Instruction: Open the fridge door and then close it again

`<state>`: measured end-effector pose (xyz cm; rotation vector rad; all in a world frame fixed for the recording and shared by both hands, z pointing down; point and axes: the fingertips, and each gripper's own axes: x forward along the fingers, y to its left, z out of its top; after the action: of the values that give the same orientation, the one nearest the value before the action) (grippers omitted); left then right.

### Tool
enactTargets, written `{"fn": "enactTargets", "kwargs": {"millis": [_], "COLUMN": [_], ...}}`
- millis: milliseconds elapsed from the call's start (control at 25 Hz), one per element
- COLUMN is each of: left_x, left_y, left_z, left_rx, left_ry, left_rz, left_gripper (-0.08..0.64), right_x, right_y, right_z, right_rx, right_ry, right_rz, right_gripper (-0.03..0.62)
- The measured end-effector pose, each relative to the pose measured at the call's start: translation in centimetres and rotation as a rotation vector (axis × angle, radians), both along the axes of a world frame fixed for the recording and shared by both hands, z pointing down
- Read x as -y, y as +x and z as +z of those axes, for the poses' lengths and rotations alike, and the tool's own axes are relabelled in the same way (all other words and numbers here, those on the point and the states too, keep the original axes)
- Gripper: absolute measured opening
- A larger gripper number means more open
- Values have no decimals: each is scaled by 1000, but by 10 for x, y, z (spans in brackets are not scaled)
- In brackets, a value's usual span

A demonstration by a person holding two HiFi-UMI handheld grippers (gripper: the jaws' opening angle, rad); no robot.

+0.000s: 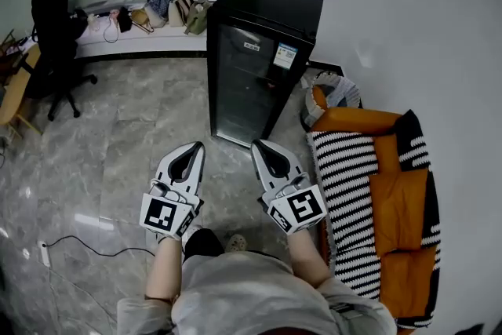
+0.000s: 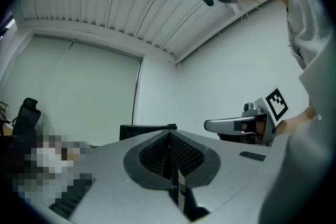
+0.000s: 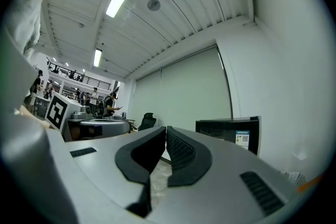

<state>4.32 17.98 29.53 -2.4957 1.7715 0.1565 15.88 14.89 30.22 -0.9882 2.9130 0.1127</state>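
Observation:
A black fridge (image 1: 263,63) with a glass door stands on the floor ahead of me, against the white wall, with its door closed. My left gripper (image 1: 194,148) and right gripper (image 1: 260,146) are held side by side, a short way in front of the fridge door and apart from it. Both point toward the fridge. In the left gripper view the left gripper (image 2: 169,135) is shut with nothing in it, and the fridge top (image 2: 144,130) shows behind it. In the right gripper view the right gripper (image 3: 164,131) is shut and empty, with the fridge (image 3: 231,132) to its right.
An orange sofa (image 1: 400,200) with a striped blanket runs along the right wall. A basket (image 1: 336,92) sits between sofa and fridge. A black office chair (image 1: 55,39) and a wooden table (image 1: 14,94) stand at left. Bags lie on a low bench (image 1: 149,35). A cable (image 1: 86,247) crosses the floor.

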Motion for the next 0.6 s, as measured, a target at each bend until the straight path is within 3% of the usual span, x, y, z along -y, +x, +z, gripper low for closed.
{"fn": "enactTargets", "kwargs": {"millis": [400,600], "left_x": [60,107], "left_y": [-33,-65], "left_z": [14,5], "left_rx": [-12,-25], "left_ry": [-29,-1], "left_rz": [49,100], "left_gripper": [14,14], "right_x": [55,96], "right_y": [-36,-67], "right_z": [8,3], "right_rx": [4,6], "right_ry": [-16,-20], "right_rz": [30,75], "right_gripper": [17,17]}}
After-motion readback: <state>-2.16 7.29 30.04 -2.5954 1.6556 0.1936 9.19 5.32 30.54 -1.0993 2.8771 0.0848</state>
